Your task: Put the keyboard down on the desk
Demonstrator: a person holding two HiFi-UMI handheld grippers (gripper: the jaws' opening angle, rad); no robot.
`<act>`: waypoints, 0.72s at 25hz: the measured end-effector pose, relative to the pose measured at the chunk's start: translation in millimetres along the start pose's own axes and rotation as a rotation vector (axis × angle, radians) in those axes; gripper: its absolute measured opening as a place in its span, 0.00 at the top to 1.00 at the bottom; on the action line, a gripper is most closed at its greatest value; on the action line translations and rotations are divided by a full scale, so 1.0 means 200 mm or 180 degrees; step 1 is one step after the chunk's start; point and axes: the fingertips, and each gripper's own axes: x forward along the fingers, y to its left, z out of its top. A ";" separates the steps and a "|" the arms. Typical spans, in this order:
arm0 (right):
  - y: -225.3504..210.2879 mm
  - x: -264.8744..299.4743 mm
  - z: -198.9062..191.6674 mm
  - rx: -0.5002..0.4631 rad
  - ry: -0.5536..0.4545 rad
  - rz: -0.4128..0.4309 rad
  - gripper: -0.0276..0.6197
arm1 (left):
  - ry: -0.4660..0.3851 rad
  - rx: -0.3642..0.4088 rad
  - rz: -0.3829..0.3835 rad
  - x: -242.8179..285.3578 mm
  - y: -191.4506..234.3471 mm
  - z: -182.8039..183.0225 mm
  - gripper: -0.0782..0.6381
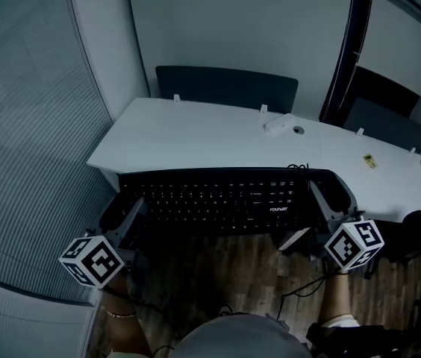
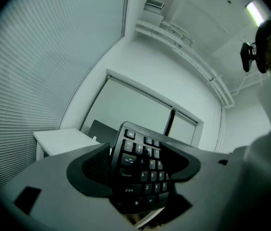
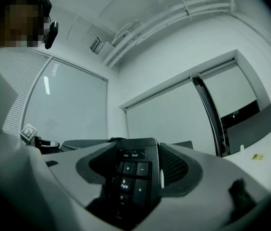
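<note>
A black full-size keyboard (image 1: pixel 218 200) hangs level between my two grippers, at the near edge of the white desk (image 1: pixel 195 136), with wooden floor showing under its front half. My left gripper (image 1: pixel 126 213) is shut on the keyboard's left end, my right gripper (image 1: pixel 321 200) on its right end. In the left gripper view the keyboard (image 2: pixel 142 170) stands on edge between the dark pads (image 2: pixel 90 172), letter keys facing the camera. In the right gripper view the number-pad end of the keyboard (image 3: pixel 133 174) fills the gap between the jaws. Whether it touches the desk is not visible.
A dark chair (image 1: pixel 225 88) stands behind the desk, another (image 1: pixel 386 121) at the right. On the desktop lie a small white object (image 1: pixel 278 123), a round grommet (image 1: pixel 298 130) and a small yellow item (image 1: pixel 369 159). Slatted blinds (image 1: pixel 24 125) run along the left.
</note>
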 end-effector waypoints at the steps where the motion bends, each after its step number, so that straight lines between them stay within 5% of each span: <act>1: -0.01 -0.03 0.01 -0.0041 0.0027 -0.0131 0.56 | 0.0065 -0.0046 -0.0114 0.06 0.01 -0.02 0.43; 5: 0.01 -0.10 0.03 -0.0148 0.0067 -0.0548 0.56 | 0.0264 -0.0151 -0.0489 0.24 0.08 -0.04 0.43; 18: 0.01 -0.09 0.02 -0.0155 -0.0048 -0.0497 0.56 | 0.0197 -0.0066 -0.0475 0.22 0.07 -0.02 0.43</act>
